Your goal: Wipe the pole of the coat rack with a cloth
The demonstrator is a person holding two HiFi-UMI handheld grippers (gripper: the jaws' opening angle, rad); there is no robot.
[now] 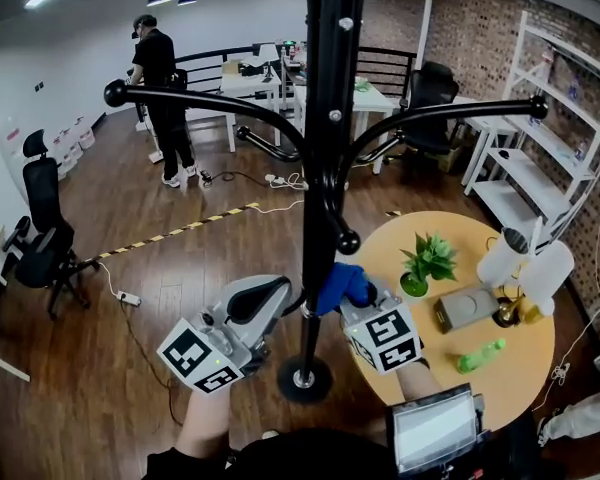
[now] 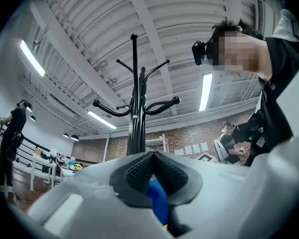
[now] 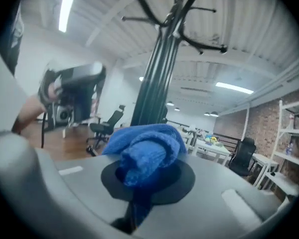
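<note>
- Right gripper view: the jaws of my right gripper [image 3: 148, 179] are clamped on a bunched blue cloth [image 3: 149, 153], which bulges out past their tips.
- Straight beyond that bundle the black pole [image 3: 154, 83] of the coat rack rises. From here I cannot tell whether the cloth touches it.
- In the head view the cloth sits against the pole's right side, low down, above the round base [image 1: 304, 378].
- In the left gripper view the jaws of my left gripper [image 2: 152, 171] are closed. Their ribbed pads meet at the tips with nothing pinched between them, and a sliver of blue shows in the gap behind them.
- The pole stands dead ahead of those jaws. In the head view they sit just left of it, level with my right jaws.
- Further right of my right jaws is a round yellow tabletop [image 1: 450, 230] carrying a potted plant [image 1: 427, 263] and a green bottle [image 1: 480, 355].
</note>
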